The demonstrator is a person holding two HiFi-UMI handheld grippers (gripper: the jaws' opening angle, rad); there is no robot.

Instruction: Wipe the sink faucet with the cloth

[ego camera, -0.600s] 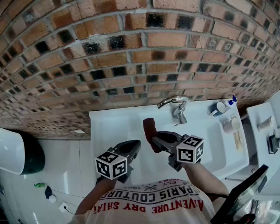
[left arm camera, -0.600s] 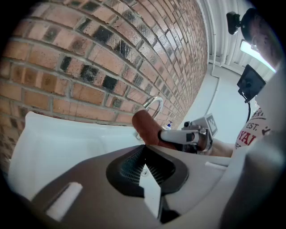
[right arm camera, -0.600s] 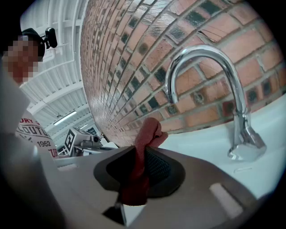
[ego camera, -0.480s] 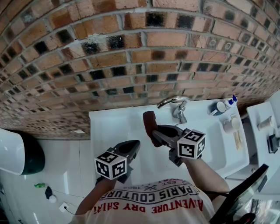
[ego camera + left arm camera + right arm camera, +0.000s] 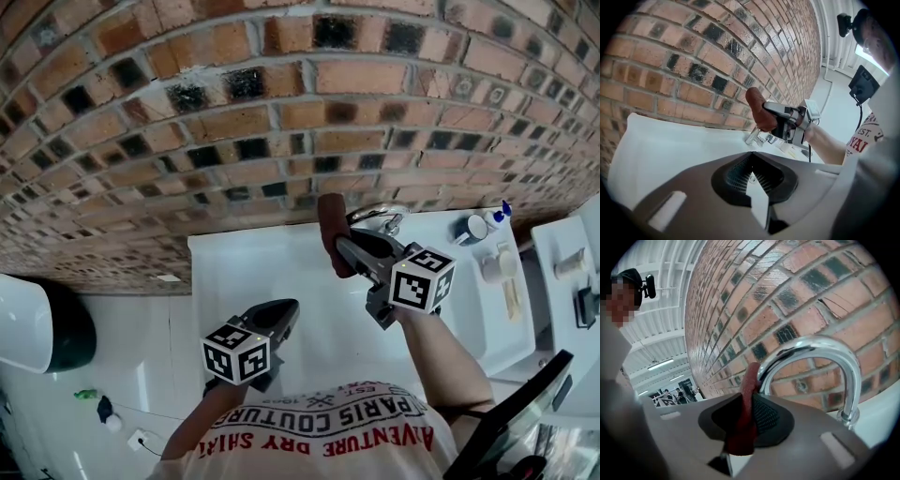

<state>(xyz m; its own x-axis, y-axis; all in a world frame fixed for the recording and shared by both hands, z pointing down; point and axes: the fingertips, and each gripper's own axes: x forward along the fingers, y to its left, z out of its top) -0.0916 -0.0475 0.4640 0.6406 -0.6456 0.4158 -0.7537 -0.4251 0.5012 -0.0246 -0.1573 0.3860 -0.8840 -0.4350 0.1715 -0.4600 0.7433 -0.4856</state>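
Wall [image 5: 281, 112]: brick, 12 o'clock, full width; no way past the basin's back edge.
Faucet [image 5: 377, 217]: chrome arch at 1 o'clock, close in front of wall; tight behind it, open air under the arch.
R gripper [image 5: 345, 248] w/ cloth [image 5: 330, 230]: takes up faucet's 9 o'clock side, cloth right at spout.
Basin [image 5: 244, 272]: 9–10 o'clock, bare white, free to pass.
L gripper [image 5: 287, 311]: 7 o'clock, over basin front, well apart from faucet.
Cups [image 5: 469, 230]: 3 o'clock of faucet, on ledge; crowd approach from that side.
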